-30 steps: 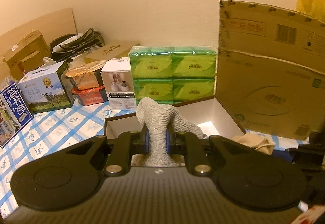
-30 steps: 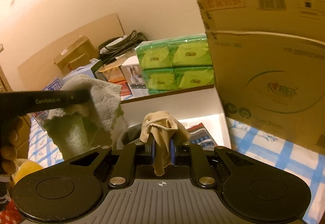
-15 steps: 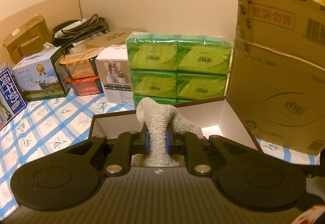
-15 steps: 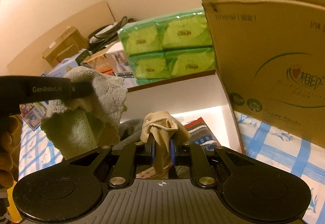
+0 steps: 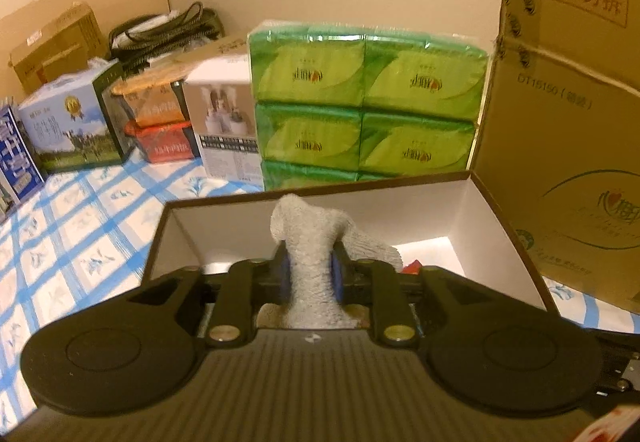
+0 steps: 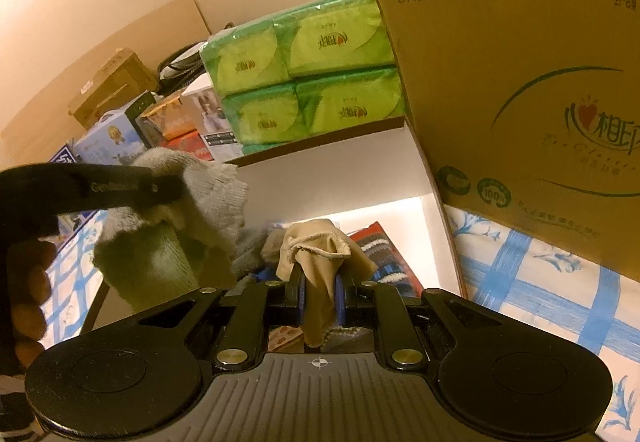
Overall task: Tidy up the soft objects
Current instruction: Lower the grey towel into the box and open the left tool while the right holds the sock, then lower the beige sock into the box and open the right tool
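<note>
My left gripper (image 5: 310, 266) is shut on a grey knitted sock (image 5: 310, 238) and holds it over the open white-walled box (image 5: 424, 209). In the right wrist view the left gripper (image 6: 160, 185) shows at the left with the grey sock (image 6: 200, 201) hanging from it. My right gripper (image 6: 320, 290) is shut on a beige cloth (image 6: 316, 254) above the same box (image 6: 348, 185). A striped red and blue sock (image 6: 380, 254) and other soft items lie on the box floor.
A tall cardboard carton (image 5: 568, 121) stands right of the box. Green tissue packs (image 5: 368, 101) stand behind it. Small product boxes (image 5: 224, 117) line the back left on the blue checked cloth (image 5: 72, 242).
Both grippers have moved forward and down toward the box, each still holding its item. The box now fills more of both views.
</note>
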Action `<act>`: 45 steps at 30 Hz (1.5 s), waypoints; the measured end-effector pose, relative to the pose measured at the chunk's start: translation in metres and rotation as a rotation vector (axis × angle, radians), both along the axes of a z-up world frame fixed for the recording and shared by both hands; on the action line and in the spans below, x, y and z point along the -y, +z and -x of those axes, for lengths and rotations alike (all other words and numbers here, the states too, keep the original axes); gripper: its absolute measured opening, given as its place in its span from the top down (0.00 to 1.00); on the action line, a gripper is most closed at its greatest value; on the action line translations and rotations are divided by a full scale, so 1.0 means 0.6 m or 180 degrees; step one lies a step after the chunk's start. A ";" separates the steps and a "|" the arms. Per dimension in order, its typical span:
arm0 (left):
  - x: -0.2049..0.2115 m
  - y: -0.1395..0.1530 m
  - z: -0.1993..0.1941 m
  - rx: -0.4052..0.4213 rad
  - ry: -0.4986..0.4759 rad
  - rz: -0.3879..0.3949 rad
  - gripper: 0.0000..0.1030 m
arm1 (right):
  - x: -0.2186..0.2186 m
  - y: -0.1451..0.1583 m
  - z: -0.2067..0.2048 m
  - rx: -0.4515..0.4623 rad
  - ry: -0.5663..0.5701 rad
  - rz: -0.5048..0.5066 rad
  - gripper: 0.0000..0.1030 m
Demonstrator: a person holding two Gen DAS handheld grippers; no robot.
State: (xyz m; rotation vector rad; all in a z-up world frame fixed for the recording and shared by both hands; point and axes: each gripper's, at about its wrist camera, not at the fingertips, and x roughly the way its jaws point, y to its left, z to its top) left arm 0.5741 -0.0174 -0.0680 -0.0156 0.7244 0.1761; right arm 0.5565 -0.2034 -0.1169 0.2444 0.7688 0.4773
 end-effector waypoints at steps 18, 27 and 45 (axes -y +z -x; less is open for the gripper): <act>-0.033 -0.039 0.004 -0.0263 0.0223 0.0006 0.59 | -0.034 -0.020 -0.003 -0.0076 0.0106 -0.0056 0.86; -0.044 -0.038 0.007 -0.0257 0.0262 0.0023 0.59 | -0.043 -0.020 -0.017 -0.0109 0.0014 -0.0425 0.48; -0.046 -0.032 0.048 -0.0324 0.0304 0.0107 0.58 | -0.014 -0.015 0.015 -0.0147 -0.0113 -0.0221 0.42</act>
